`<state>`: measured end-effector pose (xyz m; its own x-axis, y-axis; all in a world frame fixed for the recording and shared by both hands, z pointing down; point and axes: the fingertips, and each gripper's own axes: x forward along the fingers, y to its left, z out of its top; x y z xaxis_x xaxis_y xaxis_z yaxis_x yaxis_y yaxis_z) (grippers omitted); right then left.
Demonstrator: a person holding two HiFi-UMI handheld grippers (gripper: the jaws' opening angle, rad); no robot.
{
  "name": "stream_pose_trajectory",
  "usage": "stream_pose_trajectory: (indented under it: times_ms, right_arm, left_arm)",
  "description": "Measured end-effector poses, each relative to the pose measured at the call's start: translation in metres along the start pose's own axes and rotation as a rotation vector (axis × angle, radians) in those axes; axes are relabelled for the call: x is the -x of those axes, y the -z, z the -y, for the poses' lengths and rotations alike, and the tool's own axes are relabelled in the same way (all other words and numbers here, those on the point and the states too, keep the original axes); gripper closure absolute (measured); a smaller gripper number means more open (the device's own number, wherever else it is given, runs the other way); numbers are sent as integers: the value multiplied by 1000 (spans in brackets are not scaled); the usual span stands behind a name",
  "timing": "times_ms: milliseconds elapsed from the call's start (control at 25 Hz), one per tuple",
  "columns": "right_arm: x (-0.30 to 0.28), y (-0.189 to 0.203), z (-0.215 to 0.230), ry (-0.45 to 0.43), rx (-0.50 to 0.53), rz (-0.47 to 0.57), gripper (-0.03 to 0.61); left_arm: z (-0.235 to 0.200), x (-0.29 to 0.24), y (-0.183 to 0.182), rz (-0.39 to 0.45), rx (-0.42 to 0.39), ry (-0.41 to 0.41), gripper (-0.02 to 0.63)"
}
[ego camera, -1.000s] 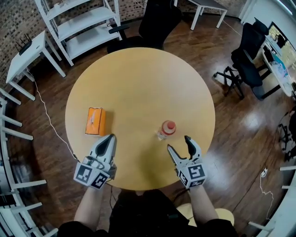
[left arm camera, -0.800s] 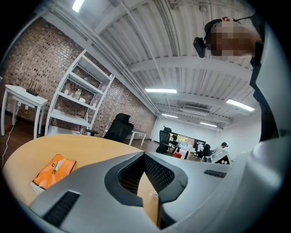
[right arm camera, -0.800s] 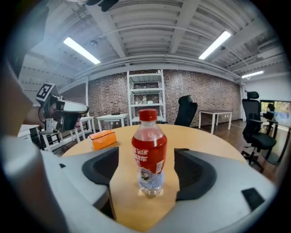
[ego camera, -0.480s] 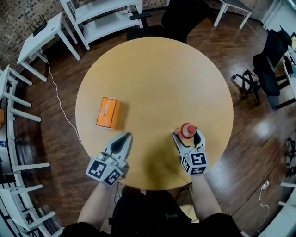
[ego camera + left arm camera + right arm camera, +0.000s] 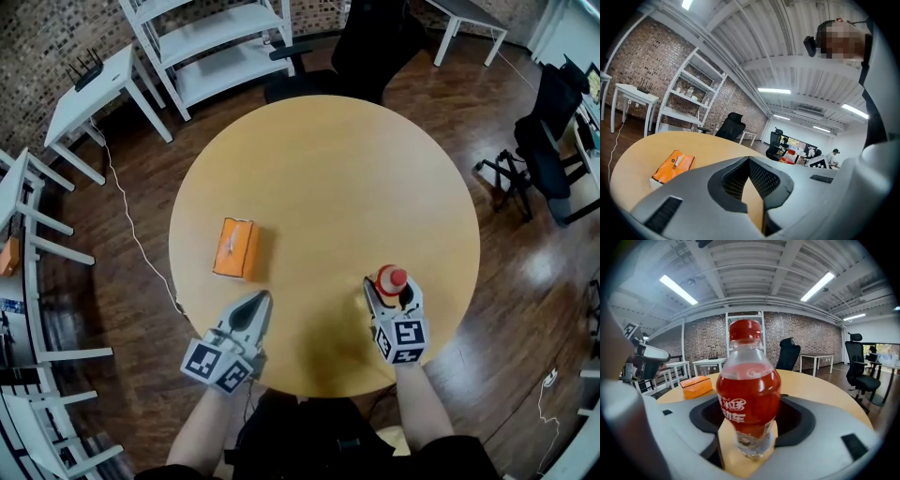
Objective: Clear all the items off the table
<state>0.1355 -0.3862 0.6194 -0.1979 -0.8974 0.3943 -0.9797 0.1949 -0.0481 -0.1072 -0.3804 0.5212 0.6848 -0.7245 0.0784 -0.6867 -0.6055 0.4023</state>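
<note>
A round wooden desk [image 5: 328,178] stands on a glossy dark plank floor [image 5: 511,281]. At the far left, by a brick wall [image 5: 28,37], are a white shelf unit [image 5: 230,23] and a small white table [image 5: 89,94]. One black office chair [image 5: 375,47] sits at the desk's far side, another black chair [image 5: 553,122] at the right. Long tube lights [image 5: 677,289] run under a ribbed grey ceiling [image 5: 750,263].

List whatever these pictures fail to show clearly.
Grip on the bottle: right gripper view; the right tool has just been closing its jaws around it, but the bottle's body covers the pads.
Bottle's base: head view; hidden by that tool.
Print on the orange box: too small in the head view, blurred in both gripper views.
</note>
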Motion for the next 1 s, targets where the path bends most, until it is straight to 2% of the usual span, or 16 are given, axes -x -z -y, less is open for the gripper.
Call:
stream_pose_trajectory:
  times_ms: [200, 520, 760, 1000]
  right_arm:
    - [14, -41, -15, 30, 2, 86, 272]
    - [75, -98, -19, 193, -24, 228, 270]
    - [145, -89, -12, 353, -95, 272, 270]
    - [244, -52, 10, 565, -134, 273, 270]
  left_arm:
    - [-5, 6, -20, 17, -13, 56, 612]
    - [9, -4, -60, 52, -44, 242, 612]
    - [51, -37, -48, 20, -35, 389, 612]
    - [151, -49, -17, -50, -32, 643, 612]
